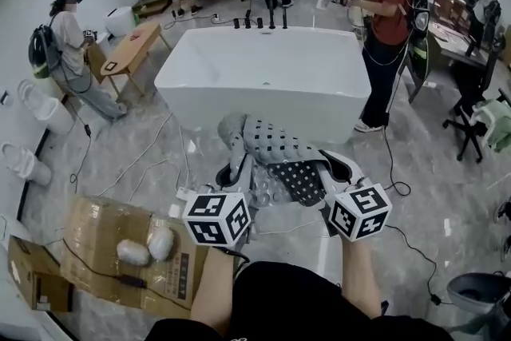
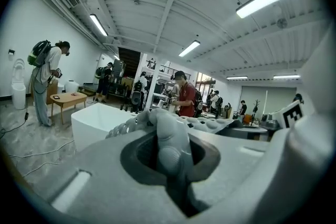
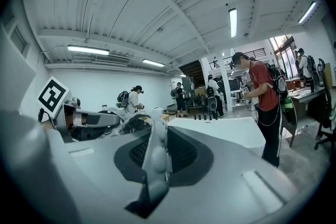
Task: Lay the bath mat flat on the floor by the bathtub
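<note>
A grey pebbled bath mat (image 1: pixel 271 146) hangs bunched in the air between my two grippers, its dark dotted underside (image 1: pixel 302 178) showing. My left gripper (image 1: pixel 239 164) is shut on the mat's left edge (image 2: pixel 170 139); its jaws pinch a fold of the pebbled rubber. My right gripper (image 1: pixel 329 170) is shut on the mat's right edge (image 3: pixel 155 152) in the same way. The white bathtub (image 1: pixel 267 74) stands just beyond the mat, with marble floor (image 1: pixel 144 164) between it and me. Both grippers are held level, side by side, in front of the tub's near wall.
A person in a red shirt (image 1: pixel 389 4) stands at the tub's right end. Cables (image 1: pixel 132 168) trail over the floor at left. A flattened cardboard box (image 1: pixel 120 251) with two grey rolls lies at lower left. A wooden table (image 1: pixel 132 52), white toilets (image 1: pixel 44 112) and an office chair (image 1: pixel 471 116) stand around.
</note>
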The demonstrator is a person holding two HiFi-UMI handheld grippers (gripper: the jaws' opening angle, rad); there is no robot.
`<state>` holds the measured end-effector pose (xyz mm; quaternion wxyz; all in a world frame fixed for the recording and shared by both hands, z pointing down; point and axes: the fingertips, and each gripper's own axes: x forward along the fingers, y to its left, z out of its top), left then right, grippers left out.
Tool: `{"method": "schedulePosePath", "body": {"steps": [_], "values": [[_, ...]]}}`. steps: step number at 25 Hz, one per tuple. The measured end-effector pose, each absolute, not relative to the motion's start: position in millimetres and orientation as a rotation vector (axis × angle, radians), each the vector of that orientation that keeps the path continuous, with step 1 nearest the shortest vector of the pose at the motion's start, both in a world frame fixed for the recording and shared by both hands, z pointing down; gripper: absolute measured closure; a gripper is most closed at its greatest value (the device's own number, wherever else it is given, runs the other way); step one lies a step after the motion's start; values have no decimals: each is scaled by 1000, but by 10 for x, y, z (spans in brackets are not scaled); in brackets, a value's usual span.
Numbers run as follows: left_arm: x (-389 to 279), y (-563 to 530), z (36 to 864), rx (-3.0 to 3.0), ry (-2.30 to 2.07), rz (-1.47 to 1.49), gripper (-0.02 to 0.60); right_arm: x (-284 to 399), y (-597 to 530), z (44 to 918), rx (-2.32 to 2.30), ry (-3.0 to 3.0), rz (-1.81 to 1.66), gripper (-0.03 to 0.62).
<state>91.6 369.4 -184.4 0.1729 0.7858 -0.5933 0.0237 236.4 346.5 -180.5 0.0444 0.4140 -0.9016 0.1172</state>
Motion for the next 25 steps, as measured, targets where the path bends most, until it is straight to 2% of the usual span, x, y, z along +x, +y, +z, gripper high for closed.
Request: {"method": "schedulePosePath", "body": {"steps": [6, 15, 25], "values": [[561, 3157, -1836, 2209, -1690, 77, 558, 2012, 2984, -1822, 1241, -2758, 400, 566], [-532, 2205, -1790, 2180, -1655, 49, 557, 870, 2040, -1901, 1221, -2726, 369, 567], [-1138, 1520, -1729, 2175, -1633, 79, 557, 240, 1349, -1870, 1252, -2714, 418, 568]]}}
